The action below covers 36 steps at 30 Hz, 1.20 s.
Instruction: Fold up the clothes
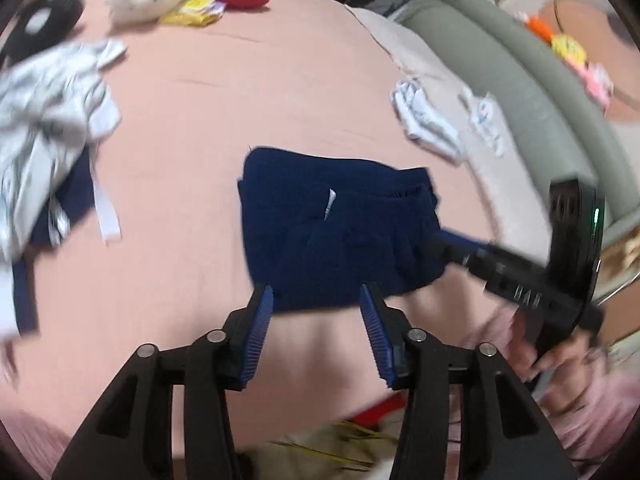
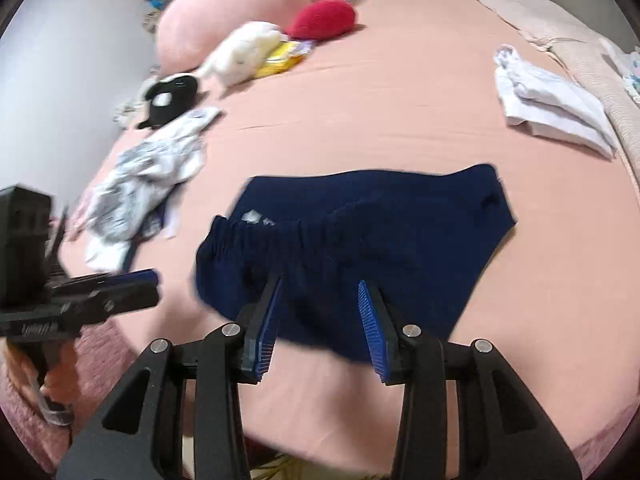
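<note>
1. I am seeing the navy shorts [image 1: 336,224] lying partly folded mid-way across the pink bed sheet [image 1: 240,92], elastic waistband [image 2: 280,236] bunched up.
2. My left gripper [image 1: 316,300] is hovering at the shorts' near edge, fingers spread, pinching nothing.
3. My right gripper [image 2: 320,300] is hanging over the near part of the shorts, fingers spread wide; contact unclear through blur.
4. A grey-white patterned garment [image 2: 144,184] is sitting to the left, a folded white cloth [image 2: 548,108] far right, both apart from the shorts.
</note>
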Tool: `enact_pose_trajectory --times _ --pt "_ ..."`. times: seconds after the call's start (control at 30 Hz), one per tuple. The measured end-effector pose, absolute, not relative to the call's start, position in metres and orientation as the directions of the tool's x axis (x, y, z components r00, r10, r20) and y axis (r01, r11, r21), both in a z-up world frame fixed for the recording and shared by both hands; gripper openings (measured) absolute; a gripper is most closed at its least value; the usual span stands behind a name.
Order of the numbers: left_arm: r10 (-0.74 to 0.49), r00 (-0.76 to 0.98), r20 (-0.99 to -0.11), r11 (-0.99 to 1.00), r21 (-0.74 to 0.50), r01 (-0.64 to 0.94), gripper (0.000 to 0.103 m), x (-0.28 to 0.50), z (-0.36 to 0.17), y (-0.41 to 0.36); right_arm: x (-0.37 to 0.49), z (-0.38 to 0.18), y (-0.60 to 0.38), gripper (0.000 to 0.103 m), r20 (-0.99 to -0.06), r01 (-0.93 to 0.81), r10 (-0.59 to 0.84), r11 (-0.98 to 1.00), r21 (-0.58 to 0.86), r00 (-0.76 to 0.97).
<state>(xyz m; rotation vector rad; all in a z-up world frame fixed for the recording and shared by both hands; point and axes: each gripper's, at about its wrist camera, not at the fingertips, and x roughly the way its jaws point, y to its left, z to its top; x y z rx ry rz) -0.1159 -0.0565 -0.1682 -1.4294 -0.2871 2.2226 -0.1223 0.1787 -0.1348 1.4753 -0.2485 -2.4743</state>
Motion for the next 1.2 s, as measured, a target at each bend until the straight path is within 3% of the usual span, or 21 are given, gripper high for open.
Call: enact_pose_trajectory --times 0.17,0.23,0.3,0.37,0.4,0.43,0.47,0.5,0.53,0.6,0.8,0.87,0.9,0.93,1.03,1.1,1.2 --pt "0.496 -0.344 -0.798 -0.849 -0.361 -0.386 0.062 -0.137 -0.180 -0.043 -0.128 -0.132 0.204 0.042 -0.825 0.079 -0.287 -0.955 0.286 -0.487" --pt "0.506 -0.321 -0.801 -0.836 -0.363 -0.412 0.062 -0.140 -0.186 -0.038 -0.129 -0.134 0.203 0.058 -0.823 0.075 -0.273 -0.959 0.273 -0.499" --pt "0.515 -0.308 -0.800 -0.824 -0.363 -0.435 0.062 -0.139 -0.191 -0.033 -0.131 -0.134 0.203 0.058 -0.822 0.097 -0.284 -0.957 0.272 -0.493" --pt "0.507 -0.311 -0.804 -0.823 -0.345 -0.451 0.058 -0.136 -0.194 -0.029 -0.133 -0.134 0.203 0.058 -0.822 0.118 -0.295 -0.955 0.272 -0.487" --pt "0.504 -0.308 -0.807 -0.822 -0.339 -0.458 0.042 -0.135 -0.195 -0.029 -0.134 -0.134 0.203 0.058 -0.822 0.128 -0.300 -0.954 0.272 -0.484" --pt "0.501 -0.305 -0.810 -0.821 -0.333 -0.464 0.033 -0.135 -0.196 -0.028 -0.135 -0.134 0.203 0.050 -0.822 0.139 -0.305 -0.952 0.272 -0.481" --pt "0.496 -0.307 -0.812 -0.820 -0.322 -0.473 0.030 -0.134 -0.196 -0.026 -0.136 -0.134 0.203 0.042 -0.822 0.150 -0.310 -0.951 0.272 -0.478" --pt "0.491 -0.320 -0.810 -0.820 -0.306 -0.484 0.021 -0.133 -0.192 -0.023 -0.136 -0.134 0.203 0.026 -0.822 0.160 -0.316 -0.949 0.272 -0.475" --pt "0.490 -0.337 -0.804 -0.819 -0.292 -0.494 0.016 -0.132 -0.187 -0.020 -0.137 -0.134 0.202 0.018 -0.821 0.171 -0.321 -0.947 0.272 -0.472" --pt "0.499 -0.373 -0.782 -0.820 -0.286 -0.496 0.015 -0.135 -0.172 -0.023 -0.139 -0.135 0.202 0.012 -0.821 0.192 -0.331 -0.943 0.271 -0.465" --pt "0.548 -0.375 -0.748 -0.814 -0.372 -0.446 0.015 -0.178 -0.161 -0.023 -0.159 -0.128 0.209 0.011 -0.808 0.189 -0.330 -0.944 0.272 -0.487" --pt "0.530 -0.322 -0.784 -0.830 -0.402 -0.388 0.025 -0.204 -0.183 -0.021 -0.175 -0.138 0.211 0.012 -0.820 0.153 -0.315 -0.949 0.276 -0.478" --pt "0.514 -0.288 -0.808 -0.842 -0.411 -0.350 0.042 -0.216 -0.196 -0.021 -0.185 -0.148 0.211 0.013 -0.835 0.134 -0.302 -0.953 0.271 -0.460" --pt "0.498 -0.255 -0.829 -0.854 -0.418 -0.312 0.048 -0.227 -0.210 -0.021 -0.193 -0.162 0.211 0.018 -0.859 0.116 -0.283 -0.959 0.258 -0.427" --pt "0.514 -0.264 -0.816 -0.850 -0.441 -0.289 0.048 -0.233 -0.214 -0.029 -0.201 -0.189 0.214 0.025 -0.888 0.091 -0.267 -0.964 0.251 -0.375" --pt "0.500 -0.387 -0.775 -0.862 -0.401 -0.310 0.048 -0.220 -0.189 -0.037 -0.193 -0.174 0.222 0.031 -0.868 0.075 -0.275 -0.960 0.269 -0.413" --pt "0.522 -0.477 -0.707 -0.850 -0.389 -0.354 0.045 -0.198 -0.167 -0.036 -0.175 -0.148 0.235 0.031 -0.818 0.056 -0.274 -0.957 0.285 -0.505"
